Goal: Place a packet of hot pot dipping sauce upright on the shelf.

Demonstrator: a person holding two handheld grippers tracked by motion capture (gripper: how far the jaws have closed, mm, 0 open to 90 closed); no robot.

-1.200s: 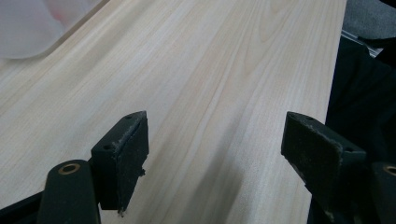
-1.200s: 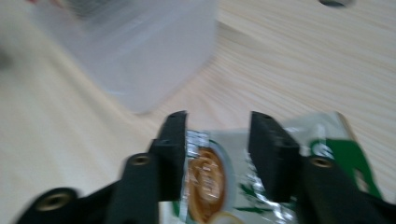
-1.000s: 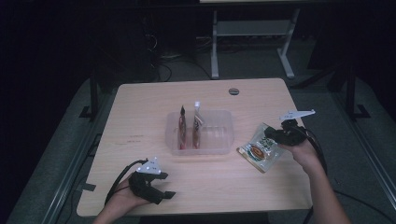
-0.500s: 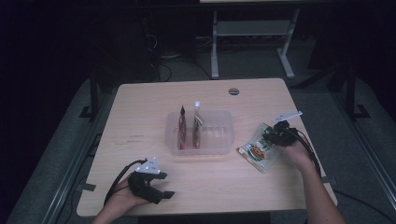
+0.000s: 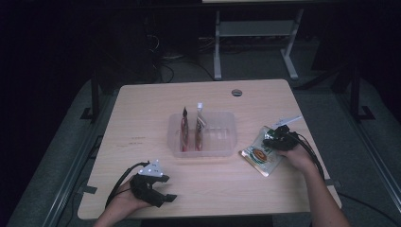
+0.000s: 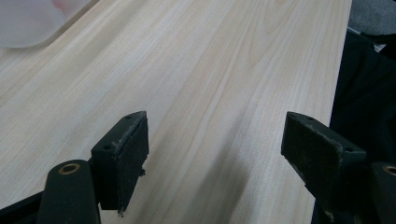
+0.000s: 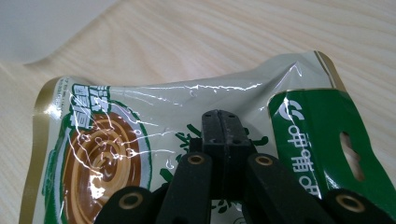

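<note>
Dark all round, the room leaves just the pale wooden table [image 5: 142, 123] lit, with a clear plastic bin [image 5: 222, 137] near its middle as the landmark. Two slim packets [image 5: 199, 127] already stand upright in the bin's left half. To the right of the bin, just beside its front corner, a flat snack pouch [image 5: 260, 156] with a green and gold print lies on the wood. The right gripper [image 7: 220, 126] has its jaws pressed together on the pouch film near the green header, so it looks clamped on the pouch [image 7: 140, 135]. Well in front of the bin, toward the near left edge, the left gripper [image 5: 153, 189] rests low over bare wood with its jaws spread wide and nothing between them.

My read is that the grasp is the step in hand. Next would be lifting the pouch clear of the table, carrying it left over the bin's rim, and lowering it into the free right half without knocking the standing packets.
</note>
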